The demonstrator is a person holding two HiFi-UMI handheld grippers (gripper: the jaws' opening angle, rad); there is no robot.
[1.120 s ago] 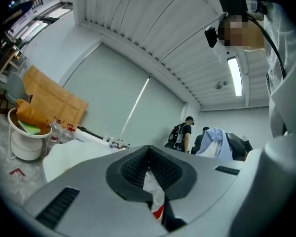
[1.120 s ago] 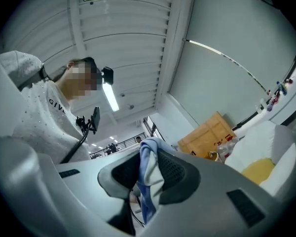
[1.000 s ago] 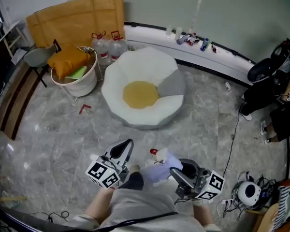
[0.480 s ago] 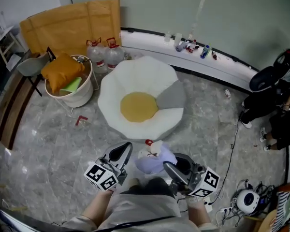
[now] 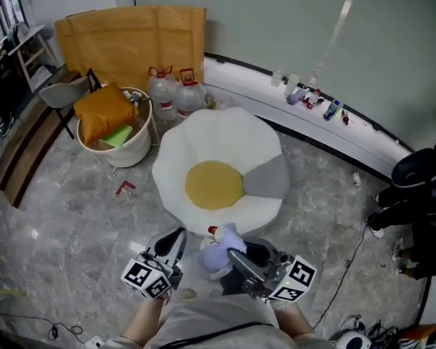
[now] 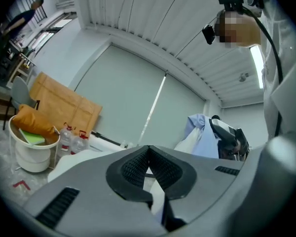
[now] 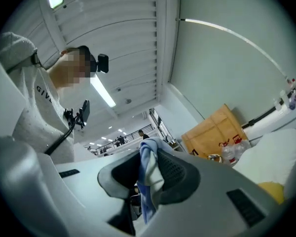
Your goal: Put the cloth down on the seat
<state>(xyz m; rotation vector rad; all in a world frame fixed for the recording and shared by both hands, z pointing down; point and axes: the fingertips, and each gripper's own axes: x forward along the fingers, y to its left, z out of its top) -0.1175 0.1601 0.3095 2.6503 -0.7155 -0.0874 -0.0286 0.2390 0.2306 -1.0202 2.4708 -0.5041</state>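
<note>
From the head view I see the pale blue cloth (image 5: 218, 250) bunched between my two tools, by the near edge of the white seat (image 5: 203, 133) on the floor, not lying on it. In the left gripper view, the left hand-held gripper (image 6: 148, 150) has its jaws closed together on nothing, with the cloth (image 6: 200, 135) off to its right. In the right gripper view, the right hand-held gripper (image 7: 149, 154) is clamped on a fold of cloth (image 7: 149, 176), and the seat (image 7: 278, 154) lies ahead.
</note>
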